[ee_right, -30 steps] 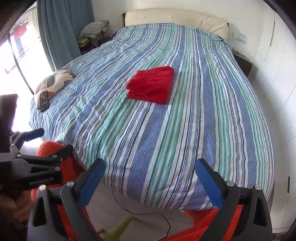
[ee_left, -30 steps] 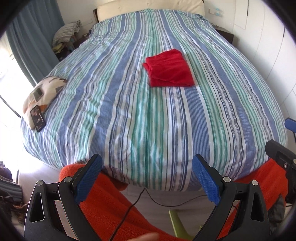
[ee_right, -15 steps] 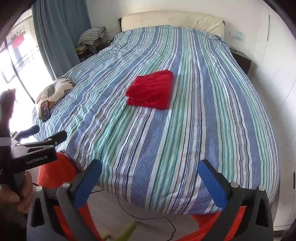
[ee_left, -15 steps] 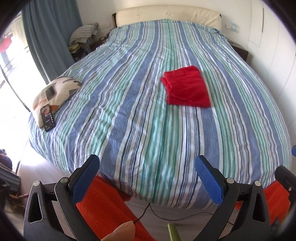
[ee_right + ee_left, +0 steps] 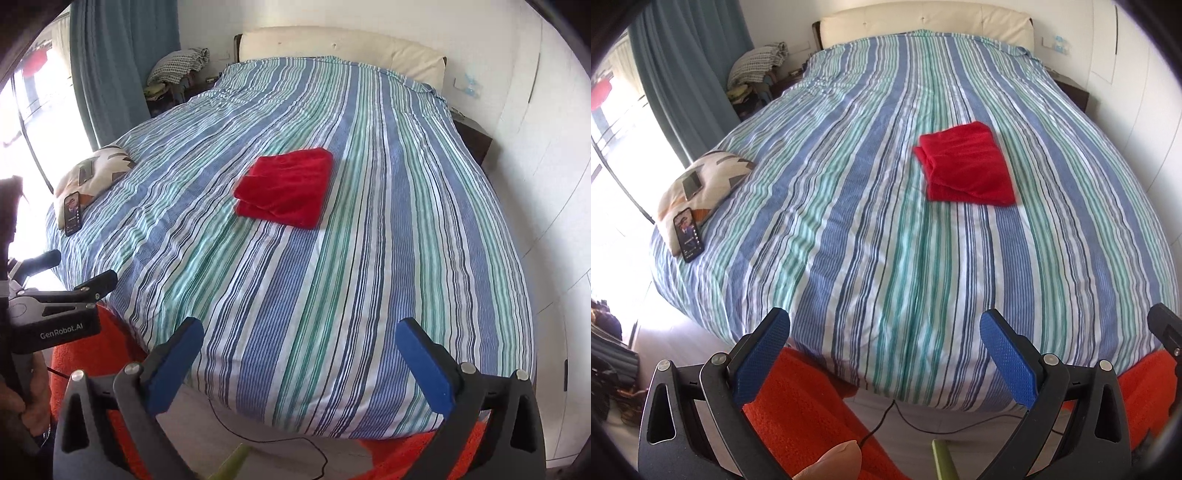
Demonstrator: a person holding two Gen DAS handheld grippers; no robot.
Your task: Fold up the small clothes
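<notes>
Left wrist view shows the left hand-held gripper (image 5: 885, 350) with its two blue pads spread wide and nothing between them; it hangs over the foot edge of the bed (image 5: 886, 258), clear of the cover. Below the pads lie an orange fabric (image 5: 798, 413) and a thin black cable (image 5: 923, 424) on the pale floor, and part of a finger (image 5: 834, 463) shows at the bottom edge. Right wrist view shows the right hand-held gripper (image 5: 299, 354) in the same posture, jaws fully apart and empty, also poised above the foot edge of the bed. At the left border of that view the left hand-held gripper's black body appears, held by a hand (image 5: 26, 402).

Farther out, the striped blue, green and white cover spans the whole bed. The red folded garment (image 5: 966, 164) lies flat on the cover near the middle of the bed, a little toward the right side edge, well apart from both hand-held grippers. It forms a neat rectangle with its layered folds visible along the left side.

Near the left edge of the bed rests a patterned cushion (image 5: 705, 181) with a small phone on top, and a second phone (image 5: 688, 234) with a lit screen leans against the cushion's near side. Beyond, a cream headboard (image 5: 923, 18) stands at the head edge, and a blue curtain (image 5: 690, 59) hangs by the window.
</notes>
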